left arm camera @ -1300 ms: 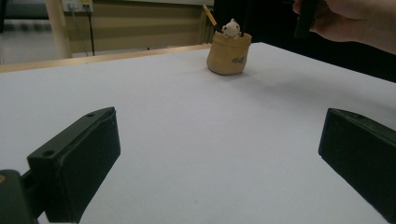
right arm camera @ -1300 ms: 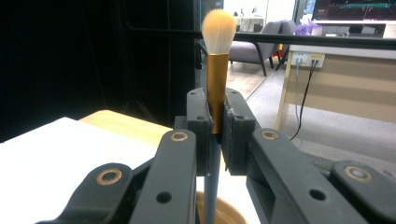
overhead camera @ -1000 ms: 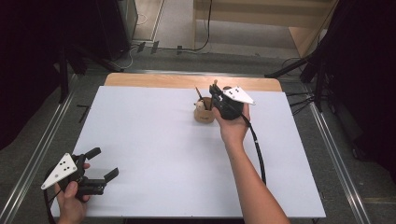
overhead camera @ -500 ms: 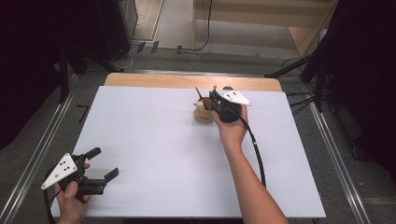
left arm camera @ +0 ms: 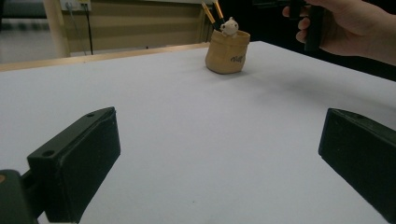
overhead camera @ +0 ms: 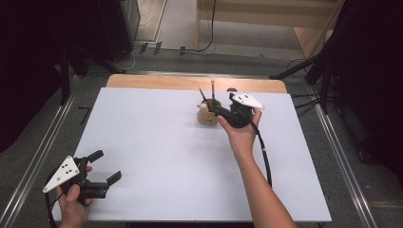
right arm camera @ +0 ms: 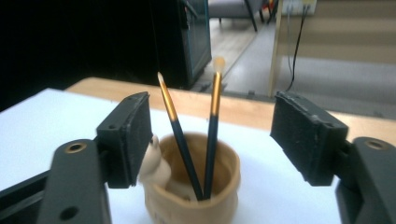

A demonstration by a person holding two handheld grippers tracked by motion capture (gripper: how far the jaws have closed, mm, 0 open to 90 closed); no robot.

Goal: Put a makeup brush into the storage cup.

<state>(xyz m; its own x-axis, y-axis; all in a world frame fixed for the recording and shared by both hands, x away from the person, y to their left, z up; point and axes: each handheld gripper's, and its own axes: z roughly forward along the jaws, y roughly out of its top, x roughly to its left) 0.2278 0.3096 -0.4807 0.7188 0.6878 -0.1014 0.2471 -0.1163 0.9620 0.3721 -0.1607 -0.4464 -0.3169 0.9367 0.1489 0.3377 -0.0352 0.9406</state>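
We count one tan holder (overhead camera: 208,115) with two brushes (right arm camera: 211,135). Our right gripper (right arm camera: 212,135), jaws just parted, straddles both untouched; our left gripper (left arm camera: 219,154) gapes empty.

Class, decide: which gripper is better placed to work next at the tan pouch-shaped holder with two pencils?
Right. The right gripper hangs open at the tan pouch-shaped holder, jaws flanking its pencils; the left gripper sits at the table's near corner.

right claw (right arm camera: 212,140) just opened, brushes (right arm camera: 212,126) released
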